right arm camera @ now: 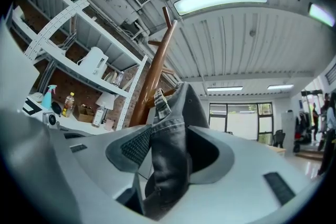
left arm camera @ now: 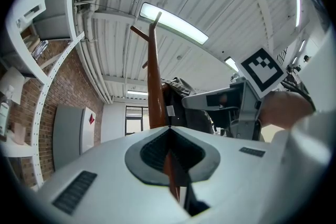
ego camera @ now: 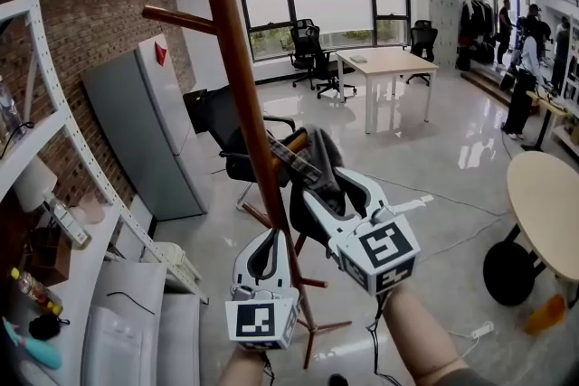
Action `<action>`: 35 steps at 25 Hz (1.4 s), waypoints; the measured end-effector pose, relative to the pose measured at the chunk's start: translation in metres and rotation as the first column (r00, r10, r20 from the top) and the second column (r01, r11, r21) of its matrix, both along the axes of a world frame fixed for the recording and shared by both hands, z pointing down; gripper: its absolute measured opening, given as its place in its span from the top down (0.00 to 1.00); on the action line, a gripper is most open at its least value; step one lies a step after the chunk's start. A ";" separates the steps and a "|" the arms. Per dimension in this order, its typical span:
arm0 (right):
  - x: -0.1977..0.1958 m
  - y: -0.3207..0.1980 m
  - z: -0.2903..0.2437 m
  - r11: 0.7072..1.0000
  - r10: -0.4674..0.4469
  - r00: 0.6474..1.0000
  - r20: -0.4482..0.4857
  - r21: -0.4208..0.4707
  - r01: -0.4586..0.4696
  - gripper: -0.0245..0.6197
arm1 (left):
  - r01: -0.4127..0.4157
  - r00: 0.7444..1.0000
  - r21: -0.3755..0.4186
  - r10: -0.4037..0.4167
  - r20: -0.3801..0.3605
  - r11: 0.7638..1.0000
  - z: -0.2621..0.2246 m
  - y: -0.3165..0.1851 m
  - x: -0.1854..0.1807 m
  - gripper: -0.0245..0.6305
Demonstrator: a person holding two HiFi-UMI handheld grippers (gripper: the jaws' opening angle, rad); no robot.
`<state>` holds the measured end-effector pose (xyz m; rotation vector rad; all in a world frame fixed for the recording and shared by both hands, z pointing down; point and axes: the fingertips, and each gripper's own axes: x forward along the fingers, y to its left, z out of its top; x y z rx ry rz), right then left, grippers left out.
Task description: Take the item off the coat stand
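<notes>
The brown wooden coat stand rises through the middle of the head view. A dark grey denim cap hangs on one of its lower pegs. My right gripper reaches up around the cap with its jaws spread wide. In the right gripper view the cap droops between the jaws and brushes the left pad, while a gap shows on the other side. My left gripper sits lower, just left of the pole, with its tips together. In the left gripper view the pole stands straight ahead of the left gripper.
A white shelf rack with bottles stands at the left and a tilted grey cabinet behind it. A black chair is behind the stand. A wooden desk is farther back, a round table at the right. People stand at the far right.
</notes>
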<state>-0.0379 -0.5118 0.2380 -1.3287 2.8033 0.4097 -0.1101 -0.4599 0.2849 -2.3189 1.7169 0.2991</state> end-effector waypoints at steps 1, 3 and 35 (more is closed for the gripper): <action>-0.001 0.000 0.001 1.000 -0.002 1.000 -0.007 0.003 0.002 0.65 | 0.001 1.000 0.001 -0.001 0.000 1.000 0.000 -0.001 0.000 0.95; -0.001 0.000 0.001 1.000 -0.006 1.000 -0.012 0.008 0.006 0.68 | 0.002 1.000 0.003 -0.002 0.000 1.000 0.000 -0.001 0.000 0.95; 0.026 -0.015 -0.055 0.997 -0.039 0.986 0.164 0.078 0.026 0.87 | 0.001 1.000 0.034 0.000 -0.010 0.999 -0.014 -0.008 0.002 0.95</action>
